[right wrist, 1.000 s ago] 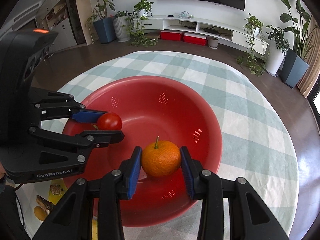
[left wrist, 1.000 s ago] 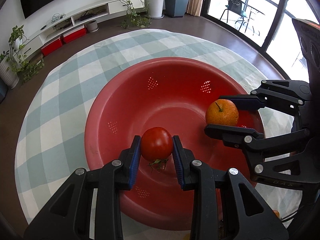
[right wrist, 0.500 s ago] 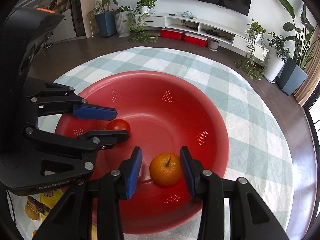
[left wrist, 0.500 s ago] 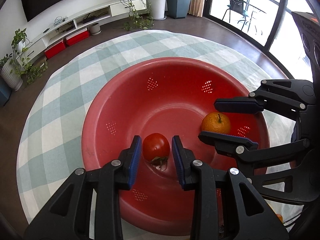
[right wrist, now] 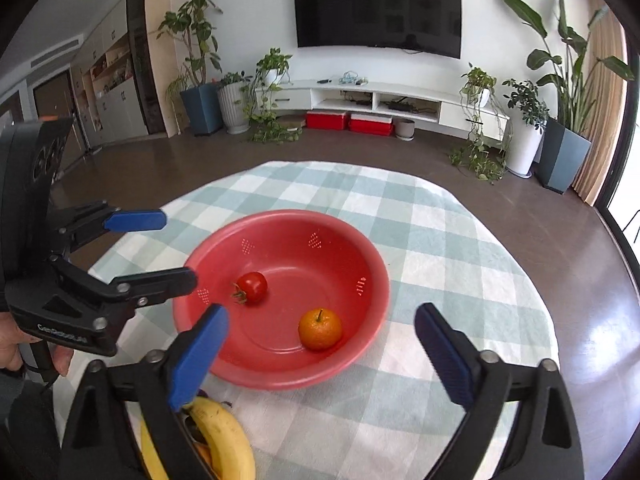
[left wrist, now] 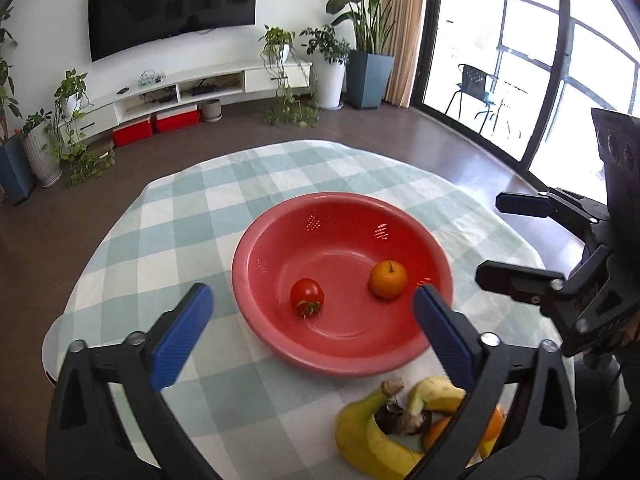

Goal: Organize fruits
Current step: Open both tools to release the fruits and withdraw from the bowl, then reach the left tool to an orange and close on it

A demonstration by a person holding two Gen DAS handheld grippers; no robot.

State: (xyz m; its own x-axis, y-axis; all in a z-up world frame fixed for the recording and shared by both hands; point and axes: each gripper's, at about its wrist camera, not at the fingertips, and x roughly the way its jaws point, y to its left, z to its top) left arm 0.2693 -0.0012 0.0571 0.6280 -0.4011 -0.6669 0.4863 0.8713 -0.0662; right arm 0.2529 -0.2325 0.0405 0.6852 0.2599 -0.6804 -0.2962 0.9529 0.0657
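The left claw (left wrist: 308,320) stands wide open with nothing between its blue pads; its jaws have just been opening. The right claw (right wrist: 320,344) is likewise spread to full width and empty, its jaws also having just been opening. Both claws are held above the near side of the desk (left wrist: 168,216), which is round and covered with a pale green and white checked cloth. A red bowl (left wrist: 240,276) with small perforated patches in its wall sits on the cloth. Inside the bowl, a tomato (left wrist: 307,295) lies on the floor of the bowl with its green stem end turned to the side. An orange (left wrist: 387,279) rests apart from the tomato, near the bowl's wall, stem upward. Neither fruit touches a claw. Outside the bowl, on the near edge of the desk, lies a bunch of bananas (left wrist: 372,440) with another orange fruit beside it, partly hidden behind the left claw's finger.
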